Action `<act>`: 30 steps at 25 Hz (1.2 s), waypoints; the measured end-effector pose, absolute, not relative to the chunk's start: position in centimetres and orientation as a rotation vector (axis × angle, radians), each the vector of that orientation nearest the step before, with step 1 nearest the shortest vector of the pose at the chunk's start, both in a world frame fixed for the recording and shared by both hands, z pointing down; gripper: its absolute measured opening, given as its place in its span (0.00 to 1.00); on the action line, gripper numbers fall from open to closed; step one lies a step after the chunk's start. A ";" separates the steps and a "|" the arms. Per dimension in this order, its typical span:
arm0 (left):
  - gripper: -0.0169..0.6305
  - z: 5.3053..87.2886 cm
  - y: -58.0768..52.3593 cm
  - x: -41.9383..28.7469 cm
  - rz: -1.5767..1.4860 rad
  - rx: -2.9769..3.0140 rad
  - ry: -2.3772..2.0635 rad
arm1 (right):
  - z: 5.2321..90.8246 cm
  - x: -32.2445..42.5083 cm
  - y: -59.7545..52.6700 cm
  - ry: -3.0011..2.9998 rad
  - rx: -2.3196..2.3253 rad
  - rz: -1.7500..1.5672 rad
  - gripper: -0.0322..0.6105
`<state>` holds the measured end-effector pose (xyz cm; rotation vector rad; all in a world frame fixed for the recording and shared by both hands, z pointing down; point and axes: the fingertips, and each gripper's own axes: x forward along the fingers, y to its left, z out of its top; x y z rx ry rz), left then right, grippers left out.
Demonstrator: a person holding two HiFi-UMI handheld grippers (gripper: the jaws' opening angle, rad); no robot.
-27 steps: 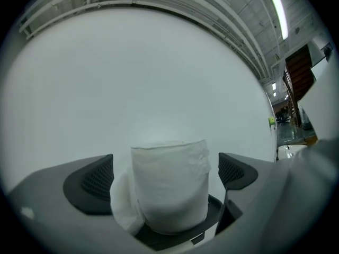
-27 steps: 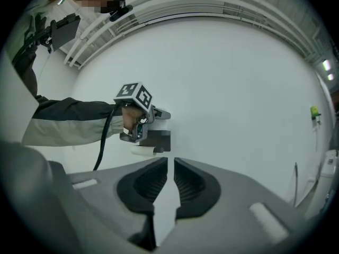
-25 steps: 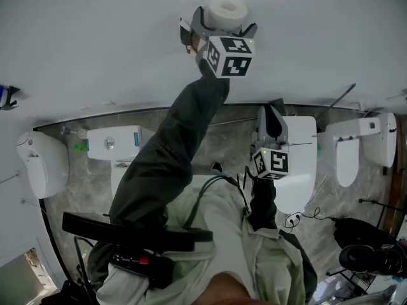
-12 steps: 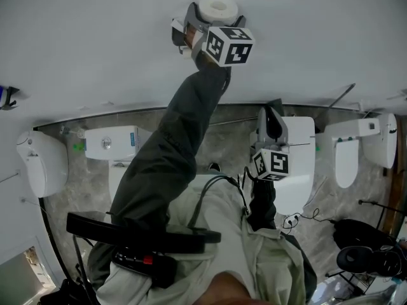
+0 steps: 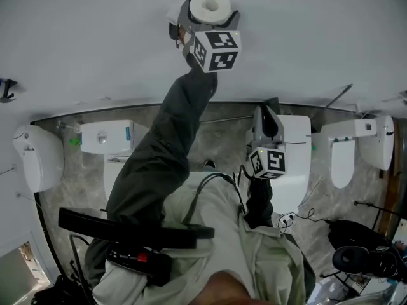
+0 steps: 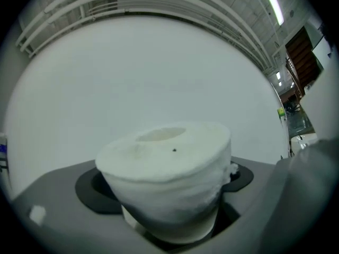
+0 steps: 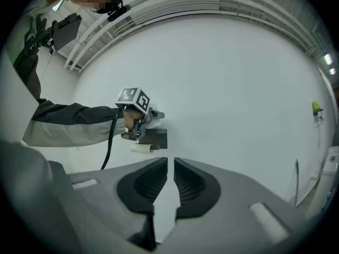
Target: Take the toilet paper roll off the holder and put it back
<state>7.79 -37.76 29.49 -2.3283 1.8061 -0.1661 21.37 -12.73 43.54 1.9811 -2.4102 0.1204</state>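
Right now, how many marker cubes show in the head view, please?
2: one cube on the left gripper, whose tongs are closing round the toilet paper roll at the wall; the other cube on the right gripper, lower.

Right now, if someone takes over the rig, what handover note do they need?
Left hand-held gripper: raised to the wall, jaws closing around the toilet paper roll; no firm squeeze evident yet.
Right hand-held gripper: held back from the wall, jaws nearly together, nothing between them.
Roll: at the dark holder on the wall, not off it.
Done: approach only.
Left: finish the grip, take the roll off, put it back on the holder.
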 end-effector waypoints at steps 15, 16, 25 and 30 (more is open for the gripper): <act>0.85 24.2 -23.8 1.1 0.096 -2.366 1.604 | 44.2 16.2 -12.2 -2.514 1.837 0.155 0.09; 0.85 25.1 -22.8 0.4 0.103 -2.370 1.620 | 44.2 15.6 -12.2 -2.525 1.816 0.149 0.09; 0.85 29.5 -15.1 -4.6 0.099 -2.363 1.728 | 45.4 12.1 -11.9 -2.561 1.698 0.171 0.09; 0.85 29.8 -14.8 -5.8 0.085 -2.370 1.752 | 45.3 10.6 -11.9 -2.571 1.666 0.158 0.09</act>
